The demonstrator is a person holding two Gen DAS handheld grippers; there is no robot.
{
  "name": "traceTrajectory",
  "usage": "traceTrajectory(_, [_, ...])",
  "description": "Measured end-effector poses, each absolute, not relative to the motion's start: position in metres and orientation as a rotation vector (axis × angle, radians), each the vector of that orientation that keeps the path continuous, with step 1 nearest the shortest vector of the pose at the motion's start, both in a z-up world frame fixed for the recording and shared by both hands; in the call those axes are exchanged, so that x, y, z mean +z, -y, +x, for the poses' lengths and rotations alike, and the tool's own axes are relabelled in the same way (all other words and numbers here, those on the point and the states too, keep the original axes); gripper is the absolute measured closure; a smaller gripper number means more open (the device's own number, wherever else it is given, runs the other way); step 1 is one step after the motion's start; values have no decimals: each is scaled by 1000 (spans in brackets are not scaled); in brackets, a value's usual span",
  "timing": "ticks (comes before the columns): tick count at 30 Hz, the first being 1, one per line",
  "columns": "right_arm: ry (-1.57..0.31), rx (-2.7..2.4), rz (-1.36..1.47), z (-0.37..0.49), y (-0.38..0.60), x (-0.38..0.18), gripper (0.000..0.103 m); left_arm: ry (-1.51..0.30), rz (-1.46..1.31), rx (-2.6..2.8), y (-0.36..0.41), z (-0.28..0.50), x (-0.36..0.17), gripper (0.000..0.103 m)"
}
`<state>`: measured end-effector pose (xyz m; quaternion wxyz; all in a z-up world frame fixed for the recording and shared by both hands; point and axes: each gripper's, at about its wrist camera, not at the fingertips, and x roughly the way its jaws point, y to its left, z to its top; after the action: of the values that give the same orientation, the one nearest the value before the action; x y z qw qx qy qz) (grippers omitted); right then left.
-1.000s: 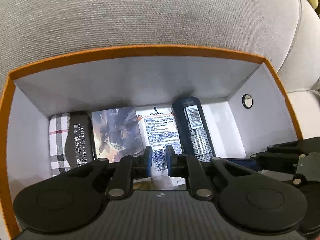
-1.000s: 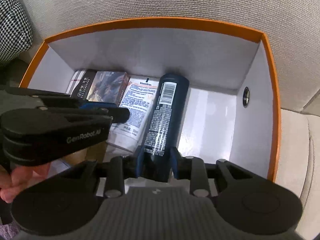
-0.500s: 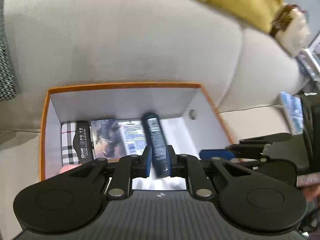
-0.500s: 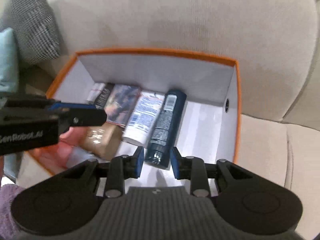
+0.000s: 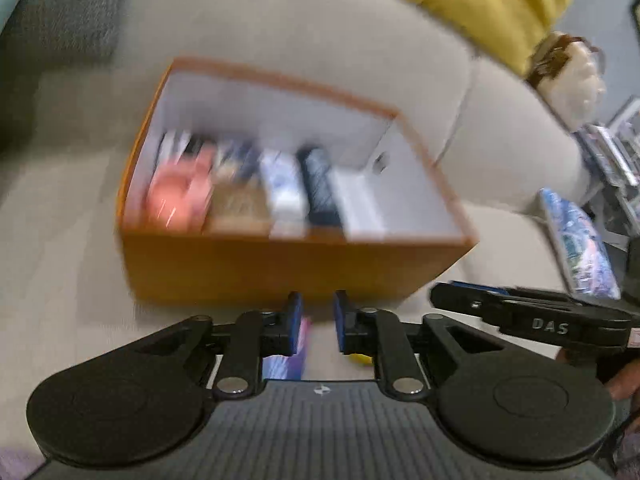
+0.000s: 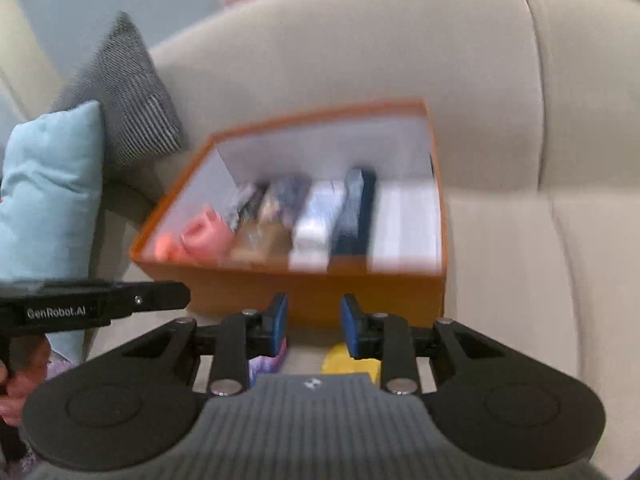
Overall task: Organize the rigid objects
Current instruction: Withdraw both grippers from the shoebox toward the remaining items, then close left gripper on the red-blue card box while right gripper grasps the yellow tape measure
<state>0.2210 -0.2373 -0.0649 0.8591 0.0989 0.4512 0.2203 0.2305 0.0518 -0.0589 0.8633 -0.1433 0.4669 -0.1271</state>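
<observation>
Orange box [image 5: 288,268] sits on a beige sofa seat [image 6: 520,280], its back against the cushion. Contents lie in a blurred row: pink item [image 6: 200,236] far left, brown packet [image 6: 260,240], white tube [image 6: 316,220], dark blue bottle [image 6: 354,216], with bare white floor at the right end. Left gripper [image 5: 317,322] hovers near the box's front wall, its jaws narrowly apart, just opening, nothing between them. Right gripper [image 6: 314,326] likewise empty, with a slightly wider gap. Teal pillow [image 6: 48,184] and grey striped pillow [image 6: 128,96] lean at left.
</observation>
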Motion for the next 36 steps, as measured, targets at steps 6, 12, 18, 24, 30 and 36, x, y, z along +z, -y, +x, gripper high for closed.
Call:
traceTrajectory(6, [-1045, 362, 319, 219, 244, -122, 69, -1040, -361, -195, -63, 226, -108, 69])
traceTrajectory(12, [-1067, 349, 336, 227, 240, -141, 63, -1059, -330, -180, -57, 235, -129, 57])
traceTrajectory(18, [-1085, 356, 374, 236, 246, -154, 62, -1064, -295, -182, -52, 232, -142, 49])
traceTrajectory(24, [-1086, 389, 392, 240, 243, -165, 57, -1055, -295, -187, -46, 234, -149, 45])
traceTrajectory(30, [-1090, 397, 418, 245, 246, -168, 60, -1053, -256, -204, -37, 234, -151, 44])
traceTrajectory(36, [-1058, 391, 408, 239, 242, -157, 73, -1056, -136, -167, -21, 231, -142, 74])
